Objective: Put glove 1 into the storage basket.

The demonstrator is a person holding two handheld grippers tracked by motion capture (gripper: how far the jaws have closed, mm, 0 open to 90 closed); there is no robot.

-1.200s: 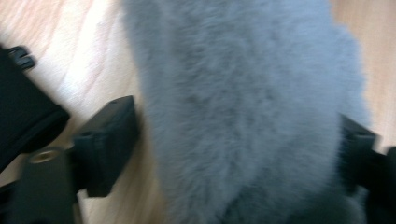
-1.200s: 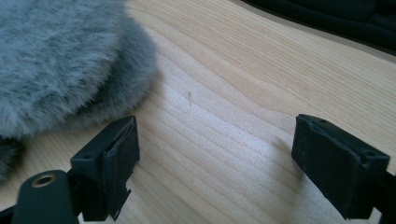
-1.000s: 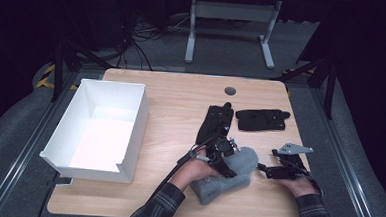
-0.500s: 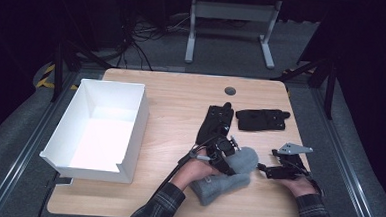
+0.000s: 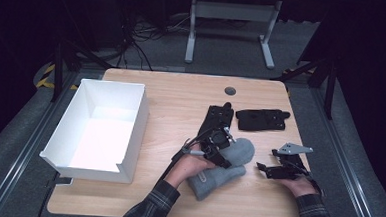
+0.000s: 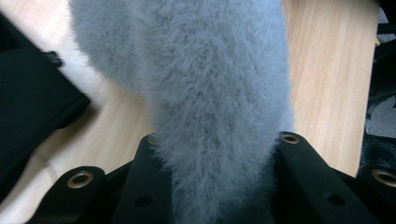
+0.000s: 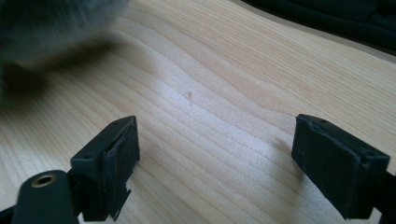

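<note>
At lower centre of the high view: the fluffy grey fleece mitten (image 5: 224, 166) lies on the pale wooden table (image 5: 171, 100), its long axis slanting from lower left up to upper right.
Left gripper: the left gripper (image 5: 218, 151) sits over the mitten's middle, its jaws closed in on the grey fleece; in the left gripper view the fleece (image 6: 210, 107) bulges up between the two black jaws and spreads wide above them.
Right gripper: the right gripper (image 5: 273, 169) rests low at the right of the mitten and apart from it, jaws spread wide with bare wood between them in the right gripper view (image 7: 212, 158).
Key relation: the mitten lies to the left of the right gripper, its rounded tip toward upper right and its cuff toward the lower edge; the left hand is on it, the right hand is the farther one, so any second grip would have to come in leftward across the gap.
Container: the white open-topped rectangular box (image 5: 135, 130) stands at the left of the table, well apart from the mitten, and holds nothing that can be seen.
Other things: two flat black gloves lie above the mitten, one slanted upright (image 5: 214, 117) just beside the left gripper, one lying crosswise (image 5: 260, 119) to the right.
Judged step: the mitten looks freshly gripped and not yet carried toward the box.
</note>
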